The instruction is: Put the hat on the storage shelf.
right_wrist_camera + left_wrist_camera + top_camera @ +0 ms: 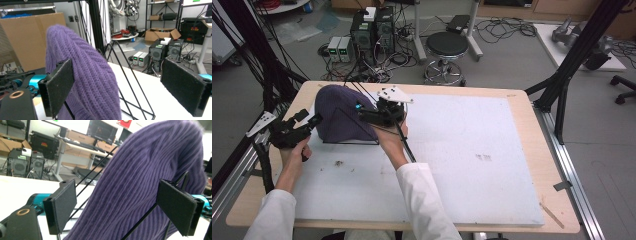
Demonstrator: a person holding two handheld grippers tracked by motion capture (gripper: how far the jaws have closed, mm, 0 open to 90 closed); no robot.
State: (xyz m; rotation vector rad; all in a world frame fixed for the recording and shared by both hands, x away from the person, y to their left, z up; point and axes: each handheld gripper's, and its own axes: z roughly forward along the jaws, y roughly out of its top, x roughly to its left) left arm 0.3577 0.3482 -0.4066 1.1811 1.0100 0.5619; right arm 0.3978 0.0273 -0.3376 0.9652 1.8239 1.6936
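Observation:
A purple knitted beanie [339, 117] sits draped over a black wire stand [362, 142] at the back left of the white table mat. My left gripper [314, 120] is at the hat's left side, open, with the purple knit [140, 177] and a stand wire [150, 210] between and just beyond its pads. My right gripper [362, 116] is at the hat's right side, also open. In the right gripper view the beanie [82, 75] stands before the left pad, and the stand's wire triangle [130, 80] shows in the gap. Neither gripper holds anything.
The white mat [472, 150] stretches wide to the right and front of the hat. Black frame posts [562, 90] stand at the table's sides. On the floor behind the table are a stool [447, 47], computer towers [372, 30] and loose cables.

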